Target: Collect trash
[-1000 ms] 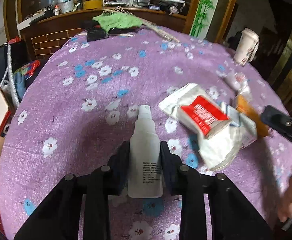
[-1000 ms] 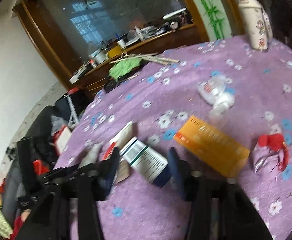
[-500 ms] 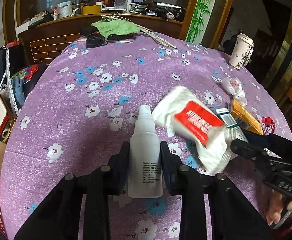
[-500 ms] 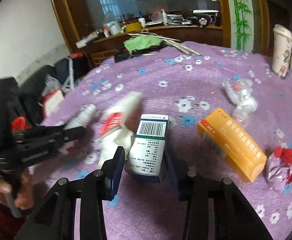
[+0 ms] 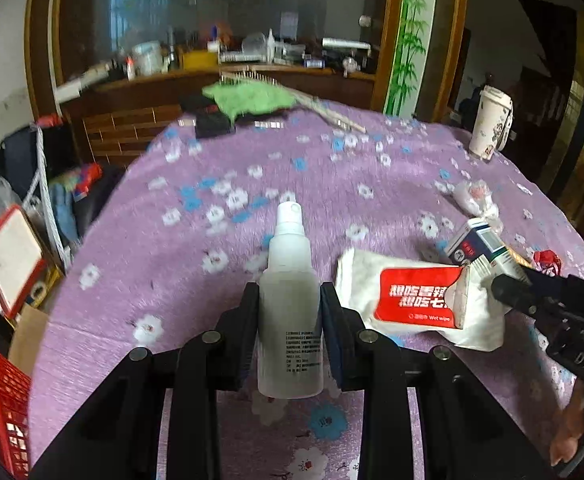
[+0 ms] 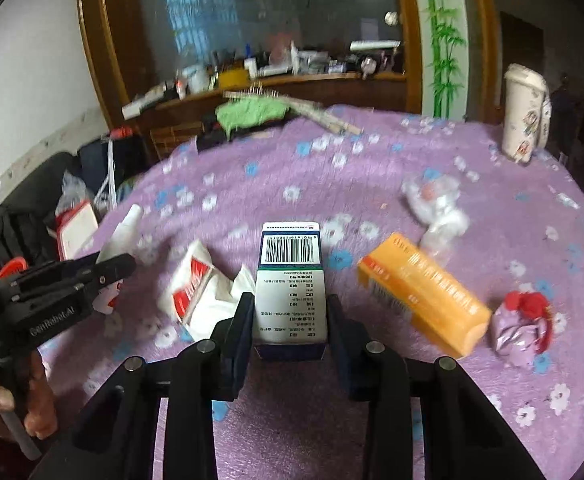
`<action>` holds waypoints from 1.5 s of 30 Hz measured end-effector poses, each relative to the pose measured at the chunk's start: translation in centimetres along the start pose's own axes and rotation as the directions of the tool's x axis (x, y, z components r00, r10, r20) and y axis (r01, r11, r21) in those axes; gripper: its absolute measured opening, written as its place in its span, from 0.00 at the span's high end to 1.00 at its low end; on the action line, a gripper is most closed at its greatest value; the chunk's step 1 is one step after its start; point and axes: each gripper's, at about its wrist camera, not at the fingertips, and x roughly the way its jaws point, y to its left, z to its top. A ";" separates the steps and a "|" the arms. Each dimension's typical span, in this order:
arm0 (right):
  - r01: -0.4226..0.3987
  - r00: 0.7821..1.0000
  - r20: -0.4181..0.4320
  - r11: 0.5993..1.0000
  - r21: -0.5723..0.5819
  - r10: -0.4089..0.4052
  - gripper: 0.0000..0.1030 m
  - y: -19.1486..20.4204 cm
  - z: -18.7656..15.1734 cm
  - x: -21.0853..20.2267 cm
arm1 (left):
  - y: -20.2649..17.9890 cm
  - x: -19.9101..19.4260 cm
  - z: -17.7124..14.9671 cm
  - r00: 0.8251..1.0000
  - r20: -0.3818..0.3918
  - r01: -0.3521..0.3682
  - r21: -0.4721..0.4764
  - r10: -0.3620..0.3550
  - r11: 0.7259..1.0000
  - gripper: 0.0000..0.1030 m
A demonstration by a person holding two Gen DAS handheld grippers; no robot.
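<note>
Over the table:
Left gripper: level, fingers clamped on a bottle.
Right gripper: level, fingers clamped on a box.
Bottle: translucent white, spray cap forward.
Box: white, barcode end forward, beside wipes.

Bare purple table lies open along its left edge and middle; a wipes packet, orange box, crumpled plastic and red-tied wrapper crowd the right side, a cup at the far right edge
</note>
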 end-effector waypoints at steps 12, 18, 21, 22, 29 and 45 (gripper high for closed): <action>-0.025 0.996 -0.086 0.995 -0.096 0.016 0.62 2.2 -0.6 0.5 | -1.0 -1.3 0.3 0.998 0.055 -0.017 0.046 0.014 0.999 0.72; 0.012 0.999 -0.042 0.999 -0.047 -0.013 0.47 1.1 -0.3 0.1 | -0.8 -1.3 0.3 0.998 0.054 -0.014 0.043 0.012 0.999 0.72; 0.018 0.999 -0.045 0.999 -0.050 -0.020 0.48 1.3 -0.3 0.6 | -0.8 -1.3 0.3 0.999 0.047 -0.010 0.045 0.008 0.999 0.72; 0.032 0.998 -0.060 0.997 -0.066 -0.036 0.48 1.5 -0.4 1.0 | -0.7 -1.4 0.2 0.999 0.046 -0.009 0.045 0.007 0.999 0.72; 0.171 0.978 -0.092 0.969 -0.177 -0.189 0.56 2.0 -1.2 2.3 | -0.7 -1.5 0.2 0.999 0.045 -0.010 0.042 0.008 0.999 0.72; 0.176 0.984 -0.011 0.979 -0.106 -0.178 0.64 1.4 -0.3 -0.2 | -1.0 -1.5 0.1 0.999 0.045 -0.006 0.052 0.004 0.999 0.72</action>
